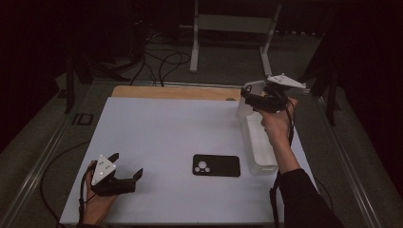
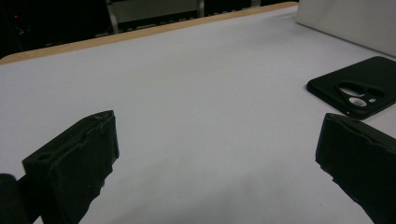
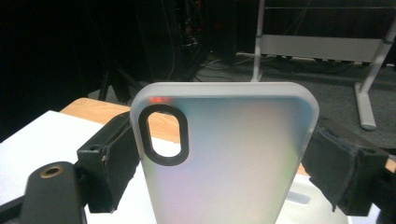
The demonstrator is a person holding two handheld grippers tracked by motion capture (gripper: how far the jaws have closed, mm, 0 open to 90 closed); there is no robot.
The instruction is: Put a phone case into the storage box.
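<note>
A black phone case (image 1: 216,165) lies flat on the white table, camera cutouts toward the left; in the left gripper view this black case (image 2: 357,87) sits at the right. My left gripper (image 1: 127,167) rests near the front left edge, open and empty, its jaws (image 2: 215,154) spread wide over bare table. My right gripper (image 1: 245,97) is raised above the table's far right, shut on a frosted translucent phone case (image 1: 245,100). In the right gripper view that case (image 3: 224,154) stands upright between the jaws, its black-rimmed oval camera hole at upper left.
A clear plastic bin (image 1: 258,145) stands along the table's right side, under the raised right hand. A wooden strip (image 1: 176,92) borders the far edge. Beyond it are cables and a metal stand (image 1: 195,42) on the floor.
</note>
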